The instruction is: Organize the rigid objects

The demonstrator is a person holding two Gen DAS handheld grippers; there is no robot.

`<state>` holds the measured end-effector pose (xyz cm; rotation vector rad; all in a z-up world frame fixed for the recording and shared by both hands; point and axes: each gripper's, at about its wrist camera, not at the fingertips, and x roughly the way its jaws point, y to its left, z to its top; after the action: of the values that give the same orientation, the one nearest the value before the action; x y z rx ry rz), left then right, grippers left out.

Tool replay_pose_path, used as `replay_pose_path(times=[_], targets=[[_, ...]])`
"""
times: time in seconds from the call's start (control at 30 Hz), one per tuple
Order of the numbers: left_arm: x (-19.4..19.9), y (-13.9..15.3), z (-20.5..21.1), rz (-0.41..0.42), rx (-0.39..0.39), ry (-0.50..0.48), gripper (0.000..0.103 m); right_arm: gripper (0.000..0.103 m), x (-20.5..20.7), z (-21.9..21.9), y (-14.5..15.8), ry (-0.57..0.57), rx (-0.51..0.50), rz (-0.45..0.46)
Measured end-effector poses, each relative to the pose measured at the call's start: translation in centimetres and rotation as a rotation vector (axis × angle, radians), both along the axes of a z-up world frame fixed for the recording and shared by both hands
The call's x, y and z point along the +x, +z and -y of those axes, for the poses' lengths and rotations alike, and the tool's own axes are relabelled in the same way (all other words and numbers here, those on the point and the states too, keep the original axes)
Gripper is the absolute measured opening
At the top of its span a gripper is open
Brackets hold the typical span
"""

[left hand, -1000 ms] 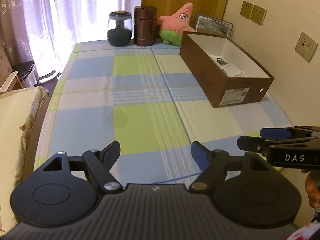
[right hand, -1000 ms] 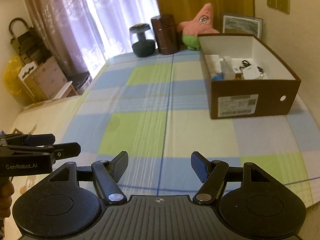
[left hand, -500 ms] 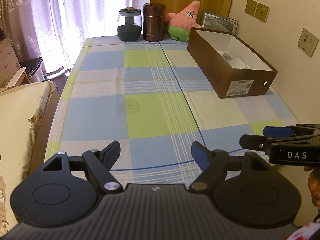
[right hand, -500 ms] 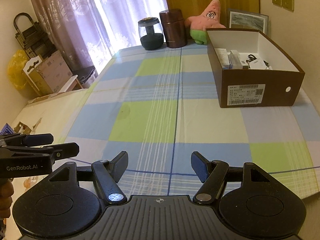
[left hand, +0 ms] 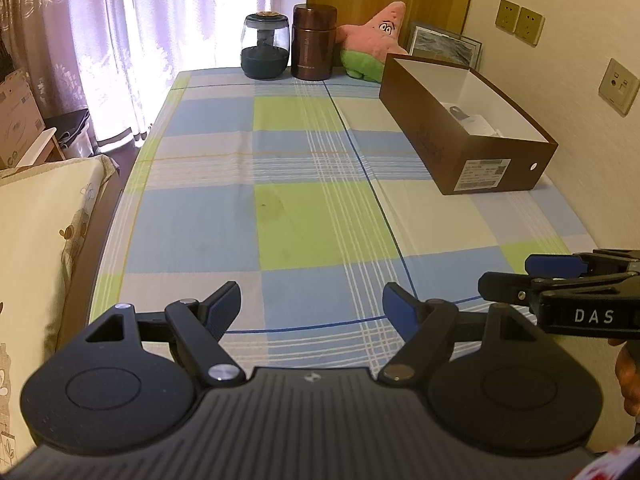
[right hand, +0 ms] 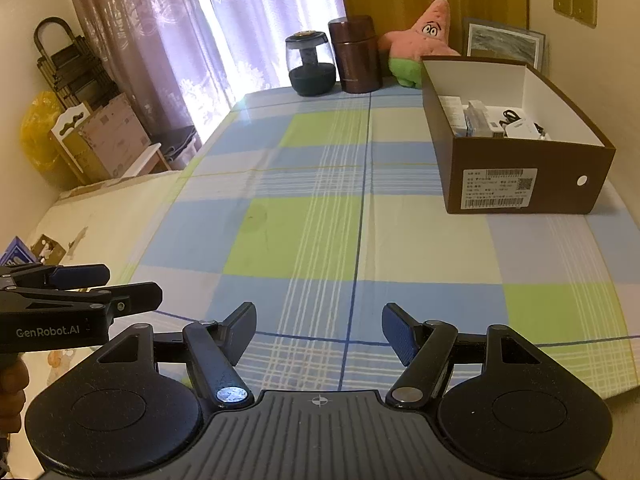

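A brown shoebox (left hand: 480, 152) (right hand: 520, 188) stands open on the right side of the checked tablecloth (left hand: 312, 220) (right hand: 304, 232). Inside it lie several small white boxes and a black cable (right hand: 492, 122). My left gripper (left hand: 312, 300) is open above the near edge of the table, nothing between its fingers. My right gripper (right hand: 319, 316) is also open and holds nothing. Each one shows in the other's view: the right gripper (left hand: 520, 276) at the right edge, the left gripper (right hand: 132, 285) at the left edge. Both are well short of the shoebox.
At the far end stand a dark glass jar (left hand: 265, 52), a brown canister (left hand: 314, 42), a pink star plush (left hand: 374, 46) and a framed picture (left hand: 444, 46). A cream cushion (left hand: 40, 240) lies left of the table. Cardboard boxes (right hand: 108, 140) sit by the curtains.
Both grippers have drawn back and risen from the table, so the shoebox and far objects look farther off. Both stay open.
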<state>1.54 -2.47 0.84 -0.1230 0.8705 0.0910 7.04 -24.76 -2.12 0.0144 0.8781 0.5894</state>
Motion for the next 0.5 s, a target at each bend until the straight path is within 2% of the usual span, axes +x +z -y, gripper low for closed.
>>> replay_pose_path(times=[0.5], targets=[[0.67,-0.43,0.15,-0.009,0.003,-0.004,0.075,0.067,0.97,0.24,-0.54,0.0,-0.007,-0.017]])
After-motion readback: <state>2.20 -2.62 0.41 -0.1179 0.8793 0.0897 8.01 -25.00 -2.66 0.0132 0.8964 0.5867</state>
